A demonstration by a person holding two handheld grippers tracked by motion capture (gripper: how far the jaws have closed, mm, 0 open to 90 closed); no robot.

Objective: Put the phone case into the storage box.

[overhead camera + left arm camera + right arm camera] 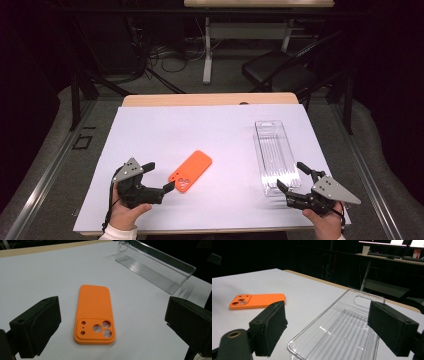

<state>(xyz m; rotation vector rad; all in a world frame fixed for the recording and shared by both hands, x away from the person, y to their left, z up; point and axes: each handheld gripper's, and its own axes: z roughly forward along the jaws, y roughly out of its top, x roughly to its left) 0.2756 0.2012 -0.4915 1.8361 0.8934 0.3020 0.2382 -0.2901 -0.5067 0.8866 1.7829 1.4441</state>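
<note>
Counter (150, 130) covered by a white sheet, wooden edge showing along the far side.

Orange phone case (190, 171) lies flat on the sheet, back side up, left of centre. Camera cut-outs sit at its near end, pointing toward the person; the case lies at a slant, far end leaning to the right. In the left gripper view the same case (95, 315) lies on the sheet ahead of the 2 jaws, roughly centred between them, its cut-out end nearest the camera.

Clear plastic tray (274, 154) lies on the right part of the sheet, long axis running away from the person, ribbed floor, well apart from the orange case. In the right gripper view its near rounded end (337, 337) sits between the 2 jaws.

Left tongs (161, 176): held in the left hand (125, 212) at the near left edge, jaws spread wide, released, nothing gripped. 1 jaw tip is just beside the near end of the orange case; contact cannot be told.

Right tongs (292, 176): held in the right hand (325, 222) at the near right corner, jaws spread, released, standing either side of the tray's near end without pressing on it.

Beyond the counter: a dark chair (280, 70) and cables (170, 55) on the floor.
</note>
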